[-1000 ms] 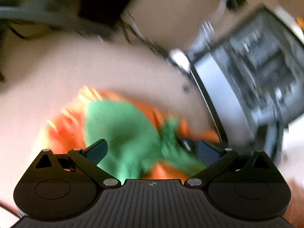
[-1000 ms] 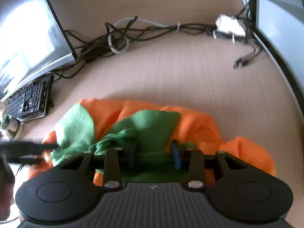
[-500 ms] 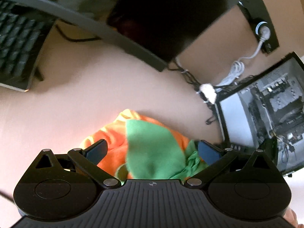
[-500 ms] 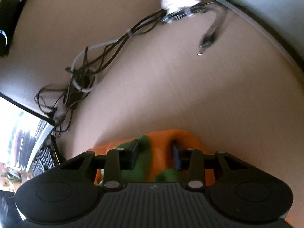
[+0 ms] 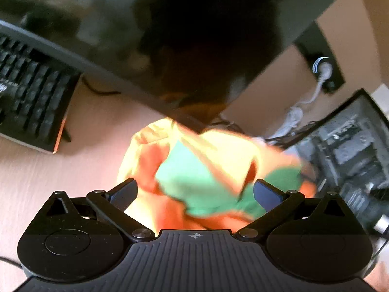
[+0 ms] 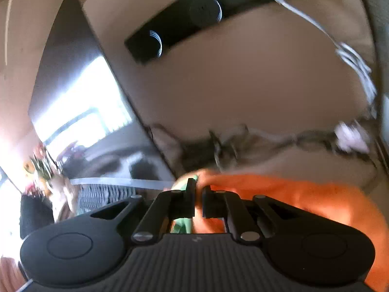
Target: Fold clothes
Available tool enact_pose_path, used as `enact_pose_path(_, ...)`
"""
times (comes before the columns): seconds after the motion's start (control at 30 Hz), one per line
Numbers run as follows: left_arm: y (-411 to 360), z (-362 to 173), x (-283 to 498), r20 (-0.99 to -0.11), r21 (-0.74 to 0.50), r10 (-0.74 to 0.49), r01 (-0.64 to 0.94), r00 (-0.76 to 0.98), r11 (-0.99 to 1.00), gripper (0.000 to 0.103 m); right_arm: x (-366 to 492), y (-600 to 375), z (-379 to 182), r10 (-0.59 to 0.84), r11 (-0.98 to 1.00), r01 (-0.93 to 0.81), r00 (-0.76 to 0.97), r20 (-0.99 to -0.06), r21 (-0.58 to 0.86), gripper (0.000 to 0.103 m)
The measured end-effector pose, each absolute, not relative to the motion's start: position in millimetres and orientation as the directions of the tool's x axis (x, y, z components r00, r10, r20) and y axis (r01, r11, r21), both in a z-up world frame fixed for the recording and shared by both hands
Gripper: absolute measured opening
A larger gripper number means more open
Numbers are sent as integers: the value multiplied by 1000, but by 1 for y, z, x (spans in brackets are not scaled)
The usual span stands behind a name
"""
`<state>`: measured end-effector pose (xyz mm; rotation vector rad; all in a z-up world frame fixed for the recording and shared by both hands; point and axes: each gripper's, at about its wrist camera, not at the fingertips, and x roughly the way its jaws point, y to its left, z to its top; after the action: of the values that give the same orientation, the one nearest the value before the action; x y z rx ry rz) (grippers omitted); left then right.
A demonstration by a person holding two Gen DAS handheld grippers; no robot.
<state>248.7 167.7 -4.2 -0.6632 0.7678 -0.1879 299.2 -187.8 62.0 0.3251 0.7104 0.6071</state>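
The right gripper [image 6: 198, 200], half-open a moment ago, now pinches the orange-and-green garment [image 5: 209, 170] and lifts it off the desk [image 5: 48, 170] toward the wide-open left gripper [image 5: 194, 192], starting the fold.

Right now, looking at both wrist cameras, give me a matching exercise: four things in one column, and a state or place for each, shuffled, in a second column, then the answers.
Column one:
1. left tool
2. right tool
3. keyboard
4. orange and green garment

Column two:
A. lies at the far left of the left wrist view
B. pinched on fabric, jaws almost together
C. bunched up, not yet folded flat
D. jaws spread wide, gripping nothing

Pairs: 1-D, 2-B, 3-A, 4-C
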Motion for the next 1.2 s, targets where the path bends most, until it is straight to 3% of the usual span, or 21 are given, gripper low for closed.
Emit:
enact_pose_path(0.17,143,9,255,-543,-613,-453,35,707,790,103,261,-223,8,496,856,-205,589,-639,475,3)
enact_pose_path(0.3,102,-1,258,-557,-616,-545,128,626,777,103,241,-234,-10,362,919,-106,612,-703,381,2)
enact_pose_path(0.47,55,-42,249,-641,-598,-613,200,462,776,103,216,-220,25,337,942,-245,711,-617,231,3)
enact_pose_path(0.57,43,-70,247,-713,-562,-575,164,402,811,103,217,-203,45,353,933,-325,737,-577,156,12)
enact_pose_path(0.8,59,-85,216,-788,-497,-514,141,340,856,103,240,-178,50,377,913,-393,717,-586,107,27)
enact_pose_path(0.93,68,-81,188,-821,-455,-493,191,287,870,103,266,-164,44,405,898,-426,694,-595,114,27)
enact_pose_path(1.03,72,-71,181,-815,-475,-510,188,273,860,103,284,-149,32,447,875,-462,654,-610,146,27)
enact_pose_path(1.2,82,-15,208,-700,-516,-548,205,458,832,103,323,-124,-29,417,873,-465,553,-721,148,27)
